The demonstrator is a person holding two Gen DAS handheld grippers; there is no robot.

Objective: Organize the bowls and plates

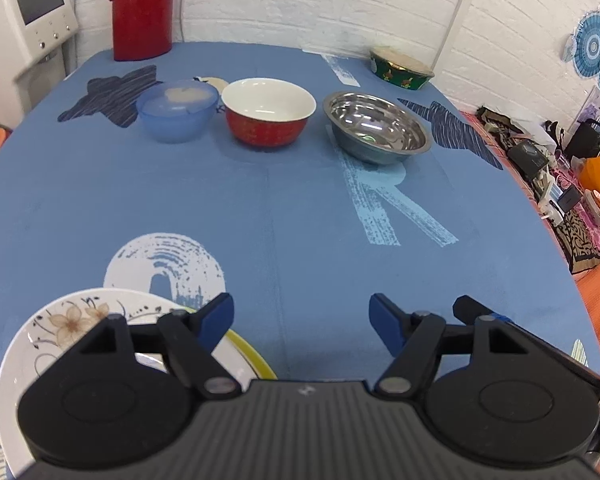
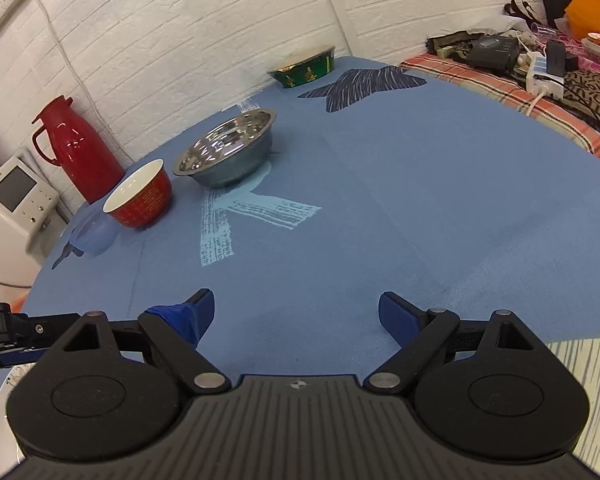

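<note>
Just left of the left gripper's (image 1: 302,320) jaws (spread wide) lies the floral plate (image 1: 48,332).

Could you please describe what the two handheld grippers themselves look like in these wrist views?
Both look alike. The left gripper has a black ribbed body with a small round emblem, two round black housings, and black linkage arms joined by silver pins; its jaws carry blue pads. The right gripper matches, but blue tape is wrapped around its left finger. No hand or sleeve shows.
</note>
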